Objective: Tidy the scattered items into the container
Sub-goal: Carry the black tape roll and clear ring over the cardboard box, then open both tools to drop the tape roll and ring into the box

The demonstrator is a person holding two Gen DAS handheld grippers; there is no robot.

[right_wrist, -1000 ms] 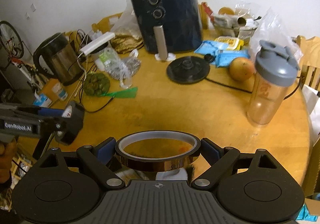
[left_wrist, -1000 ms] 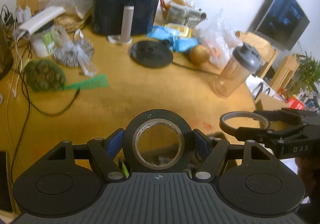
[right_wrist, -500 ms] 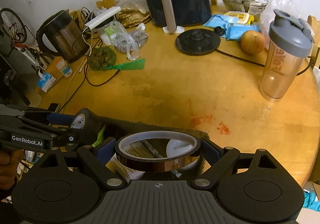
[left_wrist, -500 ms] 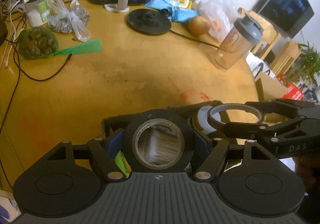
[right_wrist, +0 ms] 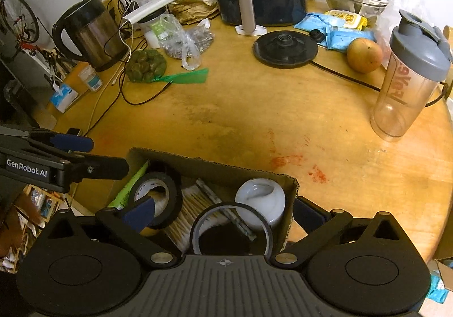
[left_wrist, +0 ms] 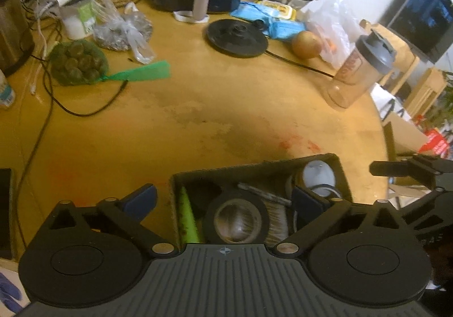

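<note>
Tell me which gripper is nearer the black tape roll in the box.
Left. The left gripper hangs directly over the black tape roll, jaws opening around it. The right gripper is farther along the cardboard box, over the amber tape ring.

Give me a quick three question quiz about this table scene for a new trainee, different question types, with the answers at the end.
1. True or false: the black tape roll lies inside the cardboard box.
2. Multiple choice: what stands at the table's right edge in the right wrist view? A) kettle B) shaker bottle C) bicycle
3. Fill in: the left gripper and the right gripper hang above the ____, jaws opening, pads clear of both rolls.

Key: 1 true. 2 B, the shaker bottle. 3 box.
</note>
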